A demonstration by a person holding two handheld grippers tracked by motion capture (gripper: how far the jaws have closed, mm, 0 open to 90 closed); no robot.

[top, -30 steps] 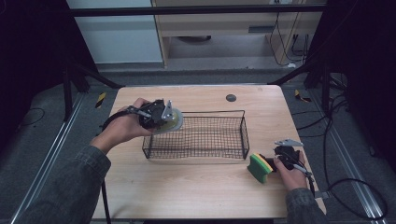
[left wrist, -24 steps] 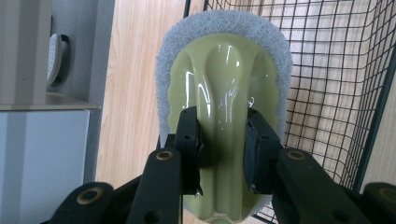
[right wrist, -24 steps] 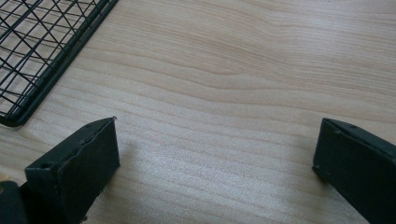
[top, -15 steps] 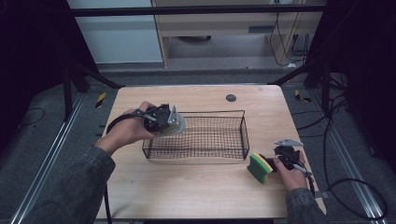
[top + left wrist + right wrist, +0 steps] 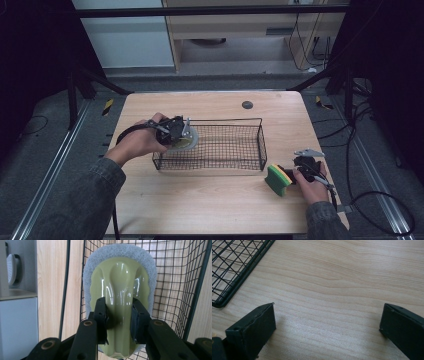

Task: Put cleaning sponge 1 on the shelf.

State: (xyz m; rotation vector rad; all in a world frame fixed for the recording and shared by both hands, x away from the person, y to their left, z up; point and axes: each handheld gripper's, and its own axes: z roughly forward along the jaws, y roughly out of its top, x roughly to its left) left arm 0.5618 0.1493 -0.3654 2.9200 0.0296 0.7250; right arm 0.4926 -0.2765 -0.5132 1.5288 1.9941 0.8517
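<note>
Left gripper [image 5: 119, 321] clamped on scrubber [image 5: 120, 287], poised over basket [image 5: 261, 145] rim at 9 o'clock. Placing step; next: lower, release. Right gripper [image 5: 327, 327] spread, idle at 4 o'clock beside sponge [image 5: 278, 179].

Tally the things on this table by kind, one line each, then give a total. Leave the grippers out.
Handled scrubbers, pale green with a grey pad: 1
Green and yellow sponges: 1
Black wire baskets: 1
Small dark round discs: 1
Total: 4
</note>
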